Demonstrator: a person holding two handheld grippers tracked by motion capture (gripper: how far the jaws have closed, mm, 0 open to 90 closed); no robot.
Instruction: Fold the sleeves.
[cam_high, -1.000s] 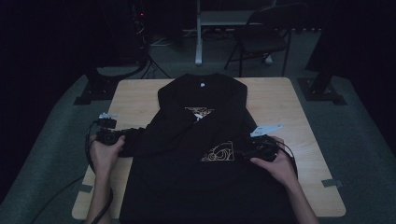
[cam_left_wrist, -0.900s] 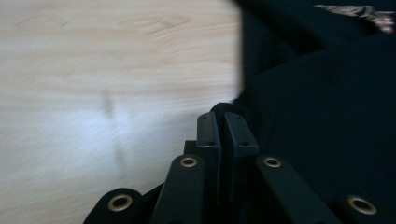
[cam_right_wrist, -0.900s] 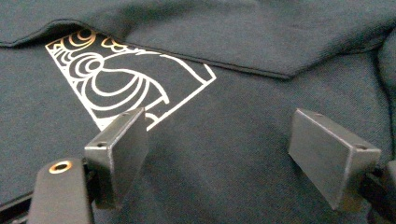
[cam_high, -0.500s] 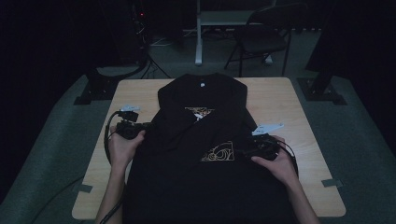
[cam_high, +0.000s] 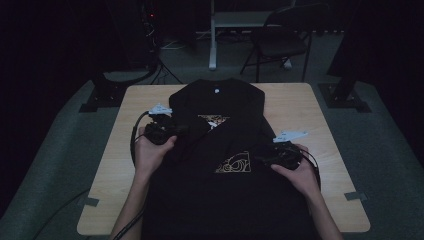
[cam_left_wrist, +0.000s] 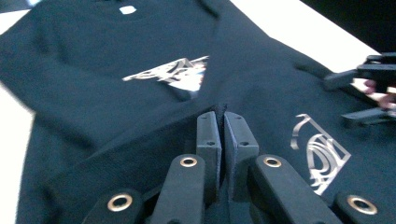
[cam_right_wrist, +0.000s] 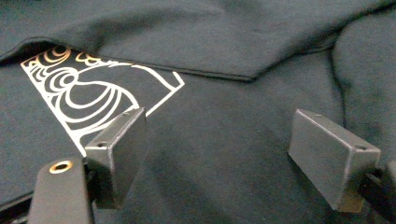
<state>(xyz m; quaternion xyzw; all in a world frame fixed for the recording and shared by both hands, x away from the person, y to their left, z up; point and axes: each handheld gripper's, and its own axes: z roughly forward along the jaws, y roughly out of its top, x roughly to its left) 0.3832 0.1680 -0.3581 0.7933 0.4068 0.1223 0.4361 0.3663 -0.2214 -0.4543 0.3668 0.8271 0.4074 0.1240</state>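
Observation:
A black T-shirt (cam_high: 220, 200) with gold prints lies flat on the wooden table (cam_high: 300, 105), collar at the far side. My left gripper (cam_high: 179, 131) is at the shirt's left side, shut on a fold of the black cloth. In the left gripper view the jaws (cam_left_wrist: 222, 122) pinch the fabric ridge, which is lifted over the shirt's body (cam_left_wrist: 93, 70). My right gripper (cam_high: 259, 155) rests open on the shirt's right half beside the lower gold print (cam_high: 233, 164). In the right gripper view its pads (cam_right_wrist: 119, 144) stand wide apart above the cloth (cam_right_wrist: 233, 37) with nothing between them (cam_right_wrist: 224, 144).
A folding chair (cam_high: 280, 40) and a white stand (cam_high: 214, 35) are on the floor behind the table. Grey tape marks sit near the front corners (cam_high: 355, 196) (cam_high: 87, 201). The left gripper's cable (cam_high: 134, 145) loops over the bare wood on the left.
My left gripper has moved right and up, from the table's left edge onto the shirt, drawing the held cloth inward over the body. The right gripper has stayed put.

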